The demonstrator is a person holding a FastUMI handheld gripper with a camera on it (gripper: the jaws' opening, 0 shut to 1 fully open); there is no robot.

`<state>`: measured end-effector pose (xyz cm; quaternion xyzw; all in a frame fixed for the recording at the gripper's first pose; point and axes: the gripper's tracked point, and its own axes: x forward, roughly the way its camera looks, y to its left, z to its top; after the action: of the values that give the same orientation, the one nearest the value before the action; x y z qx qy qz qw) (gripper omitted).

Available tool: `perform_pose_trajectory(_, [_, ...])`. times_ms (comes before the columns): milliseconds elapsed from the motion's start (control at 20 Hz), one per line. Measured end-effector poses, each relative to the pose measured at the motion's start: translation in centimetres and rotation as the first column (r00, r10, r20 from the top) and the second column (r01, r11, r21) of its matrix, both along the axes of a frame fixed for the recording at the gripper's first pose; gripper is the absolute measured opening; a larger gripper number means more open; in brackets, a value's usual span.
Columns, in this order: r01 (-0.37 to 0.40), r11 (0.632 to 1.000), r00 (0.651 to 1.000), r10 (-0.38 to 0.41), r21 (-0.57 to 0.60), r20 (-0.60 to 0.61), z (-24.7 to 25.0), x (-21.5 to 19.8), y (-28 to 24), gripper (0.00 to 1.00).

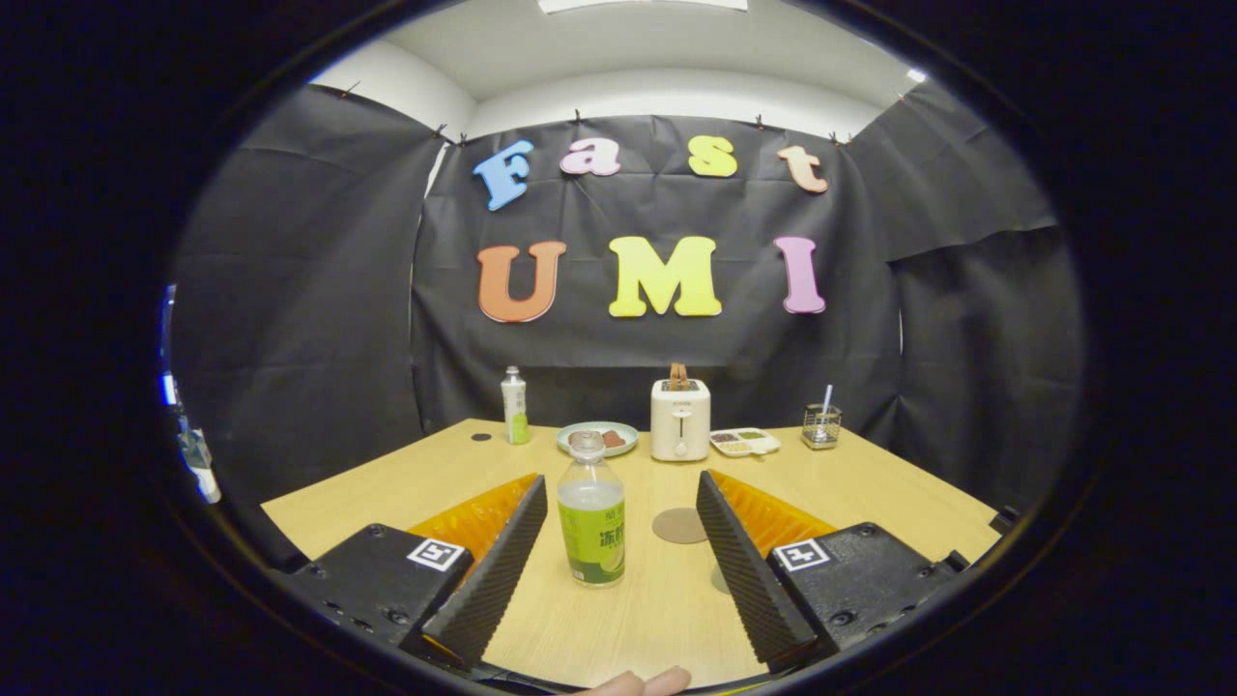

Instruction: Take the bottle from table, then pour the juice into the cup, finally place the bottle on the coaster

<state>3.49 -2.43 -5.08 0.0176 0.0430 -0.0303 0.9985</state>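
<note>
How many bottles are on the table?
2. One bottle stands between the open gripper fingers, nearer the left one. The other bottle stands far back, left of the plate.

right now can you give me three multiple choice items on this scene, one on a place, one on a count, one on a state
1. Where is the clear plastic bottle with the green label?
A. between the open fingers
B. on the round brown coaster
C. beside the white toaster

2. How many bottles stand on the light wooden table?
A. one
B. two
C. three

3. What is the gripper doing?
A. shut on the bottle
B. open, touching nothing
C. shut on nothing

Answers: 1 A, it stands in the gap, nearer one finger. 2 B, a second white and green bottle stands at the far edge. 3 B, gaps show on both sides of the bottle.
</note>
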Motion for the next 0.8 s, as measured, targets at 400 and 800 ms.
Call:
perform_pose_trajectory(400, [-0.001, 1.0, 1.0, 0.001, 0.0, -0.008, -2.4, 4.4, 1.1, 1.0])
perform_pose_trajectory(800, [-0.001, 1.0, 0.999, 0.0, -0.019, -0.045, -4.7, 9.3, 3.5, 1.0])
